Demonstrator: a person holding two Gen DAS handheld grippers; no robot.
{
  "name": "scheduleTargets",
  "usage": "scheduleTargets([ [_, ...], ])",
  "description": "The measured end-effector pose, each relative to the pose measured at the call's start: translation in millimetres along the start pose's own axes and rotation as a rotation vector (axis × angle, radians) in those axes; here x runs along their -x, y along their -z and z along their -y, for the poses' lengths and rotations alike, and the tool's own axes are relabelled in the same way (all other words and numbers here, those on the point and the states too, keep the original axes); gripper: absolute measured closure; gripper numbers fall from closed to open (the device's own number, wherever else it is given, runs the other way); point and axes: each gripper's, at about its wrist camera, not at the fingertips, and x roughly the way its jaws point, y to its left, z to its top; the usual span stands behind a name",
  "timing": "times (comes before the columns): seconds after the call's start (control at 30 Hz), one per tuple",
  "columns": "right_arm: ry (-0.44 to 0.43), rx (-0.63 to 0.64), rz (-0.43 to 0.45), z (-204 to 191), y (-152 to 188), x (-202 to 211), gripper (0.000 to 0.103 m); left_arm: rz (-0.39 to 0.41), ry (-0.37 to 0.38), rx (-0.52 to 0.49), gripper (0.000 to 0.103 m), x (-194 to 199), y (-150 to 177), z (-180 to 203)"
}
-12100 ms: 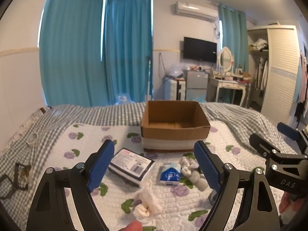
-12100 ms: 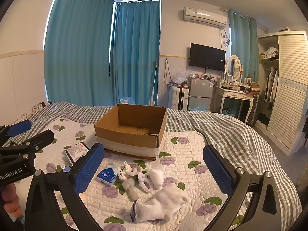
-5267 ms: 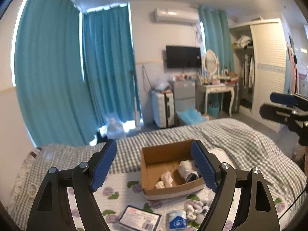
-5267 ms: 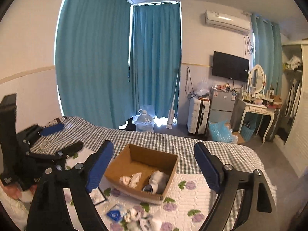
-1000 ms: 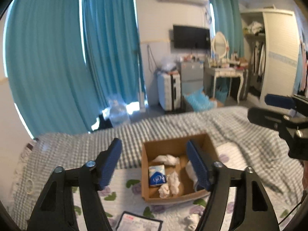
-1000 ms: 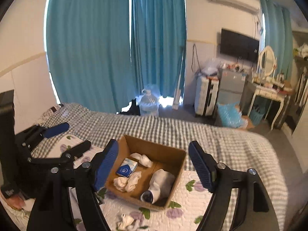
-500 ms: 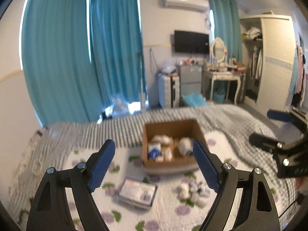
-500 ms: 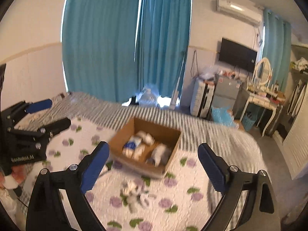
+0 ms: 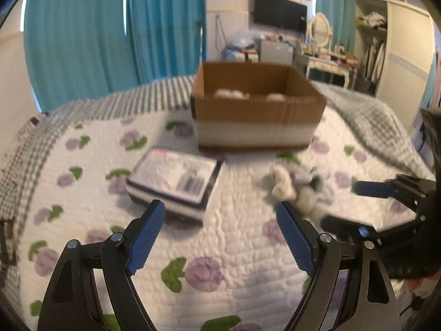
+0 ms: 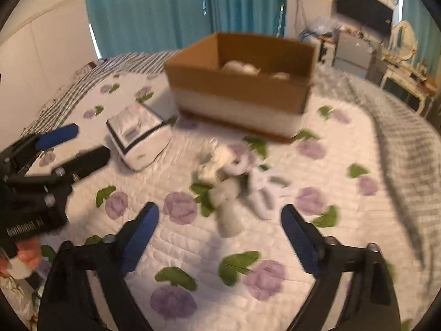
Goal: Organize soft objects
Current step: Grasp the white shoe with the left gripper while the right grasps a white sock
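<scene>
1. brown cardboard box point(image 10: 239, 82) sits on the quilt point(image 10: 193, 248), open at the top. white bundles already lie inside, so we judge it to be the collecting place for the soft things.
2. a loose heap of white socks point(image 10: 234, 182) lies on the quilt in front of the box, just ahead of our right tongs point(image 10: 220, 237), and is not yet picked up.
3. a wrapped white pack point(image 9: 173, 182) with dark edges lies left of the socks, just ahead of our left tongs point(image 9: 220, 237).
4. both tongs are spread wide with nothing between the blue pads; we judge each is lined up to pick up the thing ahead of it.
5. the quilt is white with purple flowers, over a checked bed cover point(image 9: 372, 121).
6. behind are teal curtains point(image 9: 110, 33), a wall television point(image 9: 279, 12) and a dressing table point(image 9: 330, 60).
</scene>
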Motion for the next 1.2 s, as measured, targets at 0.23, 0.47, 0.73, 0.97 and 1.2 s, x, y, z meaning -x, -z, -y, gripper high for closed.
scheduleTargets([
  [0.23, -0.023, -0.050, -0.074, 2.6, -4.9, -53.4, 0.051, -0.090, 0.009, -0.002, 0.019, -35.0, 18.1, -10.2],
  [0.47, 0.001, -0.089, -0.088, 12.9, -12.4, -69.0, 0.071, -0.115, 0.018, -0.008, 0.019, -41.1, 24.0, -8.5],
  [0.73, -0.058, -0.054, -0.046, 6.4, 4.3, -20.8, 0.074, -0.090, 0.032, -0.043, 0.019, -24.9, 20.2, 6.9],
  [0.97, -0.037, -0.066, 0.035, 28.6, -6.2, 18.5, 0.074, -0.107, 0.071, -0.012, 0.021, -28.3, 8.6, 23.1],
  [1.2, 0.014, -0.070, 0.040, 65.4, -25.9, 12.8, 0.074, -0.096, 0.076, -0.007, 0.038, -57.7, -6.3, 49.5],
])
